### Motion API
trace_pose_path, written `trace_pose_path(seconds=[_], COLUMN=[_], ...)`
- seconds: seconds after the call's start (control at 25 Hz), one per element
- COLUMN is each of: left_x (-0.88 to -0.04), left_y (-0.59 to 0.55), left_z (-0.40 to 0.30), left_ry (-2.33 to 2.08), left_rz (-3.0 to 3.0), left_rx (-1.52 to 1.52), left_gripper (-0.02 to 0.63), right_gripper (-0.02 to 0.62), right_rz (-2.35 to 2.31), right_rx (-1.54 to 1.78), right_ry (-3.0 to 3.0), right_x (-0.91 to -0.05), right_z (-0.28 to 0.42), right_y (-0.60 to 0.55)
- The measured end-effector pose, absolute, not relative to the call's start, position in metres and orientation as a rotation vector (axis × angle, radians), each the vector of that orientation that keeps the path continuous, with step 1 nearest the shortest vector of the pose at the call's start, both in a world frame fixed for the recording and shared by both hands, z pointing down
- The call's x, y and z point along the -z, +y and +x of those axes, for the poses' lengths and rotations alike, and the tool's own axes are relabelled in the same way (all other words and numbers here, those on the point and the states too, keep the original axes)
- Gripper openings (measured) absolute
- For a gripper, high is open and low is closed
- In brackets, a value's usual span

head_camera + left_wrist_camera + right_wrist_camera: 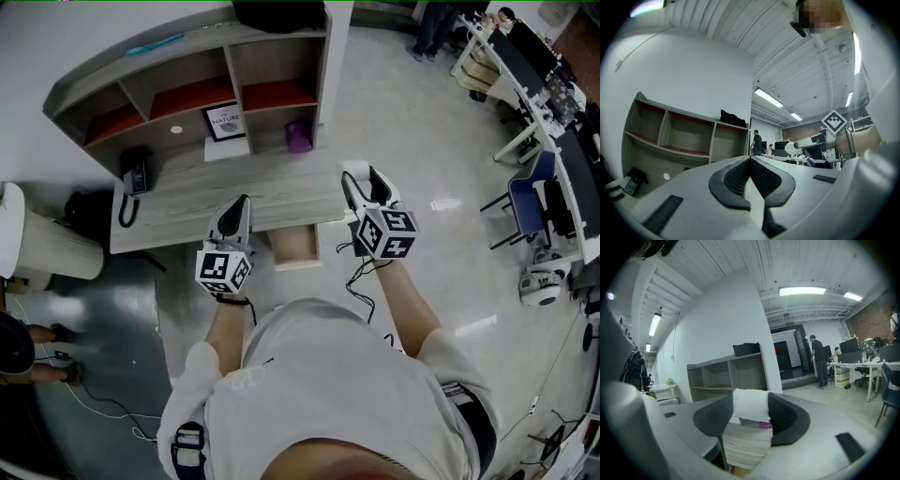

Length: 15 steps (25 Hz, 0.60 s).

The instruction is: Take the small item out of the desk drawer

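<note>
a small white item (751,403) sits pinched between the pads of the right gripper (750,416), its jaws held fairly wide by the item's bulk. the item is lifted clear above the desk (281,192). to its left the left gripper (751,161) hovers with jaws closed tip to tip on nothing. just below and between the two, the drawer (292,246) stands pulled out, showing only bare wood from above. the removal itself looks done; what seems left is setting the item down and perhaps shutting the drawer. ahead of the grippers, shelves (187,84) rise from the pale wood-grain desk, with a purple object (765,425) in one bay and a phone (134,173) far left. beyond, a white-walled office with workstations (539,84) and people (818,361).
</note>
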<state>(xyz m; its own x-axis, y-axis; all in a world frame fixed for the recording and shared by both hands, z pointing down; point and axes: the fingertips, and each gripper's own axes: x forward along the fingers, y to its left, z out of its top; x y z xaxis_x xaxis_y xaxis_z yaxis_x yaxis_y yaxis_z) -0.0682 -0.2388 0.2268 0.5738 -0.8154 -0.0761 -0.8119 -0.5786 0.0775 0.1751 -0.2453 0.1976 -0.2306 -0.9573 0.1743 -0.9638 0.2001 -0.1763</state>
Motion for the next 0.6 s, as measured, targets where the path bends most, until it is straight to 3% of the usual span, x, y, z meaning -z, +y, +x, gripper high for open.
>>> trace_pose_path(seconds=[0.6], left_x=[-0.2257], left_y=[-0.2344], left_z=[-0.073], left_ry=[-1.424], left_rz=[2.756], left_rx=[0.173], left_gripper=[-0.002], right_gripper=[0.236], right_rz=[1.926], right_rx=[-0.364], right_ry=[-2.407], right_x=[-0.1946], right_z=[0.1698], right_y=[-0.2405])
